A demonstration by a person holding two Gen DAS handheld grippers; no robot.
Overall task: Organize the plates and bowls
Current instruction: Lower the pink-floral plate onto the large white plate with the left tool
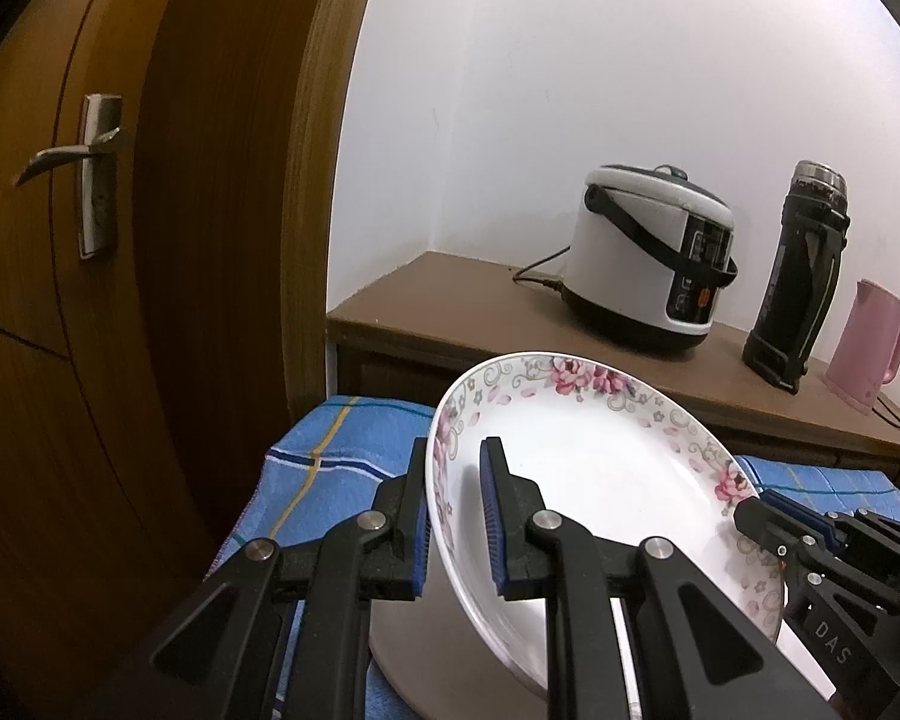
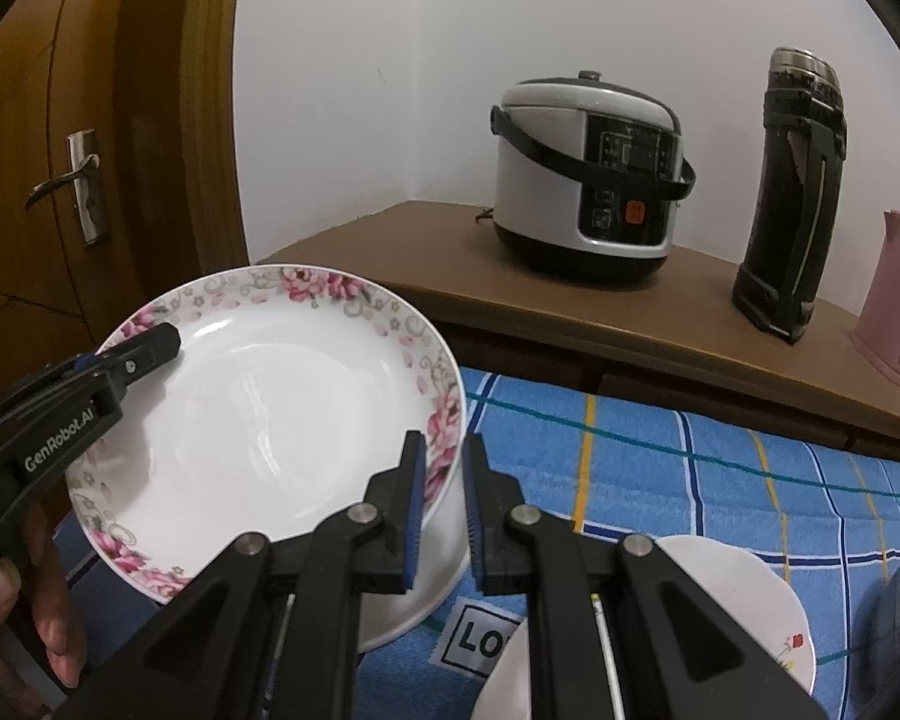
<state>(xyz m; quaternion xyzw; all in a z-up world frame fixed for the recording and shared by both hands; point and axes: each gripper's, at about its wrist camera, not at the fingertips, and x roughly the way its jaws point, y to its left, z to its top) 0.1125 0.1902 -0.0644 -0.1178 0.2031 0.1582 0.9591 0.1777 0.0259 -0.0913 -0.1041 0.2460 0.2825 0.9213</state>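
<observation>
A white plate (image 1: 600, 468) with pink flowers round its rim is held tilted above the blue checked cloth (image 1: 336, 462). My left gripper (image 1: 455, 450) is shut on its left rim, one pad above and one below. In the right wrist view my right gripper (image 2: 444, 441) is shut on the same plate (image 2: 270, 408) at its right rim. Each gripper shows in the other's view: the right gripper (image 1: 750, 516) and the left gripper (image 2: 165, 342). A plain white dish (image 2: 426, 594) sits just under the plate; whether they touch I cannot tell.
Behind the cloth (image 2: 690, 480) a brown counter (image 2: 390, 240) carries a rice cooker (image 2: 588, 174), a black flask (image 2: 792, 198) and a pink kettle (image 2: 894, 318). A white plate with a small red flower (image 2: 750, 618) lies at front right. A wooden door (image 1: 90, 300) stands at left.
</observation>
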